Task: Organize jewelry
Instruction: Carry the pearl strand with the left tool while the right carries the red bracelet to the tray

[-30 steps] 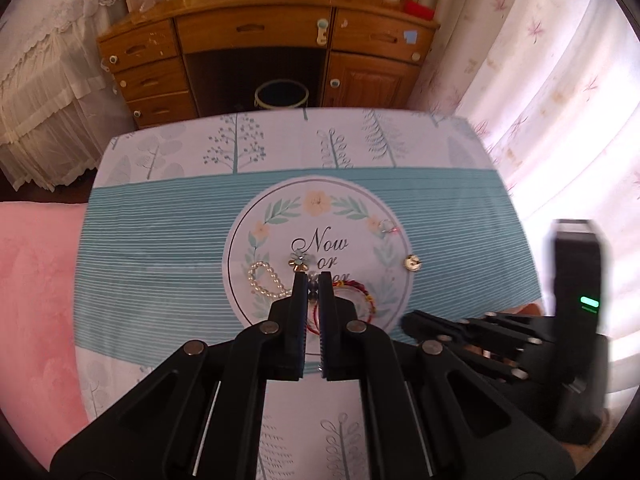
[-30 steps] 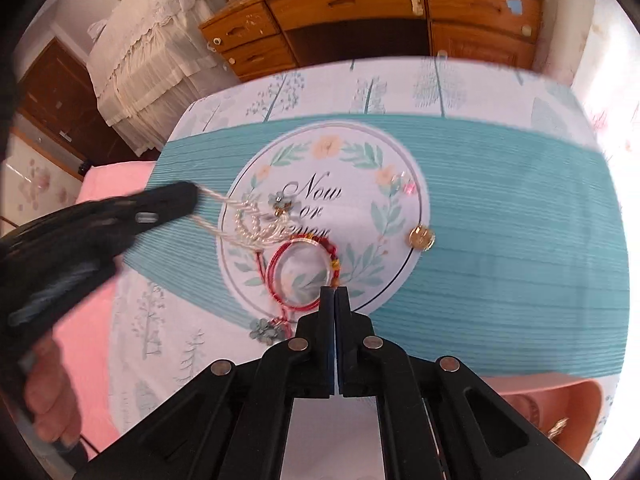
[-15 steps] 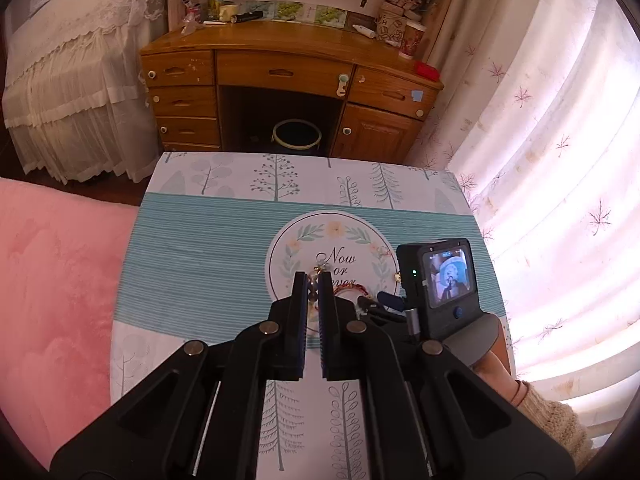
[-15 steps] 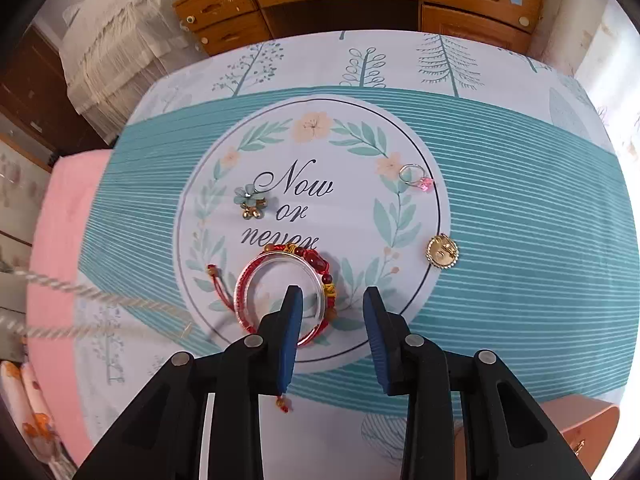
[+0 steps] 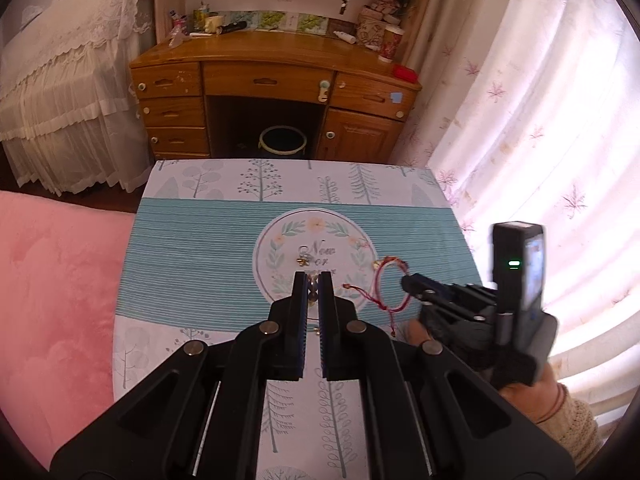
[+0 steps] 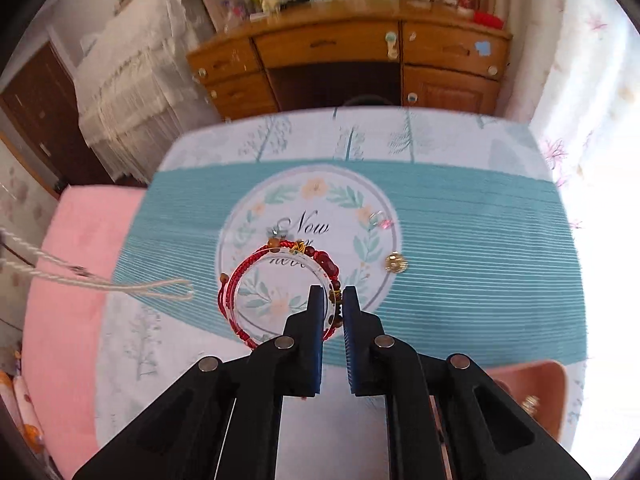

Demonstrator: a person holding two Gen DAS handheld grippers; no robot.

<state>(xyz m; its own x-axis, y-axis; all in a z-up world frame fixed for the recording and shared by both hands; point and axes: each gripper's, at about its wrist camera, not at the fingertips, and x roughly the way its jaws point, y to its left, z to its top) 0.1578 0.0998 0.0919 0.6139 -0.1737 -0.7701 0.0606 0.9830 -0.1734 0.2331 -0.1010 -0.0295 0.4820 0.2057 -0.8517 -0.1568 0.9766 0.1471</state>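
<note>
My right gripper (image 6: 333,292) is shut on a red beaded bracelet (image 6: 280,276) and holds it lifted above the table; it also shows in the left wrist view (image 5: 390,286) hanging from the right gripper (image 5: 406,280). My left gripper (image 5: 313,280) is shut on a pearl necklace (image 5: 313,294), raised high; its strand (image 6: 100,284) hangs at the left of the right wrist view. On the round print lie a small flower charm (image 6: 276,234), a ring with a pink stone (image 6: 380,220) and a gold brooch (image 6: 396,263).
The table has a teal and white cloth (image 5: 192,256). A pink box (image 6: 532,392) sits at the near right corner. A pink bed cover (image 5: 52,300) lies to the left. A wooden desk (image 5: 272,92) and curtains (image 5: 520,120) stand beyond.
My right gripper closed on the red bracelet and lifted it off the cloth. My left gripper rose higher with the pearl necklace.
</note>
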